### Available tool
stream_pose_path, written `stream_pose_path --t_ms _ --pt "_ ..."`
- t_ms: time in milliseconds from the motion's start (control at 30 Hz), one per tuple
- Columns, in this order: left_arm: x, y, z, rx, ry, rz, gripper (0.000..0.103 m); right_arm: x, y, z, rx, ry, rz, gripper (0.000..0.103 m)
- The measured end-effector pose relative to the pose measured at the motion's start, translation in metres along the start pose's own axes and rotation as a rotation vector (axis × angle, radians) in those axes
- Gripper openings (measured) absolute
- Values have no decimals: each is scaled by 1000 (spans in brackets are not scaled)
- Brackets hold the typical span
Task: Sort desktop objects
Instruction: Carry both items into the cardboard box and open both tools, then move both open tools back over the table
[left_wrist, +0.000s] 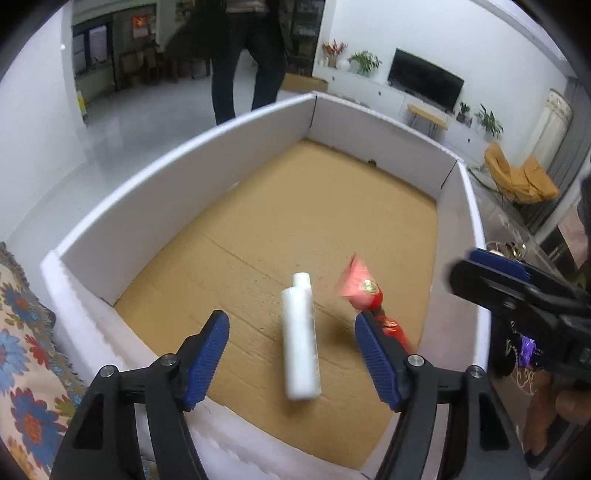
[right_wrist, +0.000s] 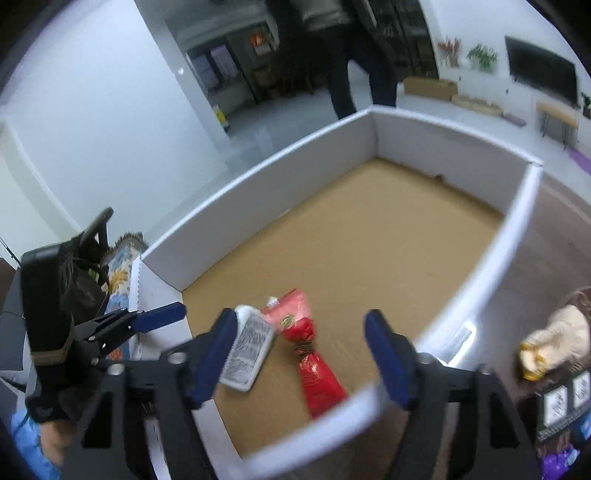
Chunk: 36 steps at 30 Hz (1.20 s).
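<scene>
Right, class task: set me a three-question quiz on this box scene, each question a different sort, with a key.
1. True or false: the white bottle lies inside the box.
2. What colour is the wrapped packet beside it?
3. The left hand-held gripper is: A open, B shut on the bottle.

Key: 1 true. 2 red. 3 A; the right hand-held gripper is open too.

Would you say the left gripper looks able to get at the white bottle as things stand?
Probably yes: the left gripper is open above the white bottle, nothing lies between, though the red packet lies close beside it.
</scene>
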<state>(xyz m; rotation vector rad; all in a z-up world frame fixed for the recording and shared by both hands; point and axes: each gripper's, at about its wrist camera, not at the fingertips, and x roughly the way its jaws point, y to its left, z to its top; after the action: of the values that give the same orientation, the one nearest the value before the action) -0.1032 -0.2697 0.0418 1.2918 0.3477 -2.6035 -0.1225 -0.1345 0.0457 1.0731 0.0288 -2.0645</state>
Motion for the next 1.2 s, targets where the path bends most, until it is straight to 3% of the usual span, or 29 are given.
stream_pose_path --t_ms 67,167,200,267,400,567,600,633,700,767,1067,1200 --pt "-17 -13 -8 8 -51 -19 70 -17 -16 -11 -4 -51 -20 83" --pt "-52 -45 -29 75 -108 -145 72 -64 -39 -48 -27 -113 -94 94" --pt "-60 -59 -38 106 -112 -183 75 -81 -50 -68 -47 -125 -146 94" --pt "-73 -96 -60 180 -105 -252 91 -103 -65 -100 -74 -122 -232 95" --pt "-47 -167 -111 318 1 -301 95 -136 -110 -182 -33 -37 -387 95" --pt "35 -227 -152 421 189 -223 92 -159 -169 -244 52 67 -519 95" --pt "44 -238 -155 421 212 -204 93 -160 -178 -251 71 77 -539 95" --pt "45 -250 -153 433 165 -180 93 -161 -186 -255 93 82 -553 95" --pt "49 -267 -156 446 163 -203 94 -165 -198 -255 150 64 -545 97" --pt "54 -281 -157 492 121 -157 103 -168 -204 -258 181 43 -563 101" --pt "79 -301 -127 503 28 -201 103 -164 -209 -253 201 46 -578 103" --pt "81 -301 -120 489 38 -210 103 -164 -209 -253 200 46 -578 103"
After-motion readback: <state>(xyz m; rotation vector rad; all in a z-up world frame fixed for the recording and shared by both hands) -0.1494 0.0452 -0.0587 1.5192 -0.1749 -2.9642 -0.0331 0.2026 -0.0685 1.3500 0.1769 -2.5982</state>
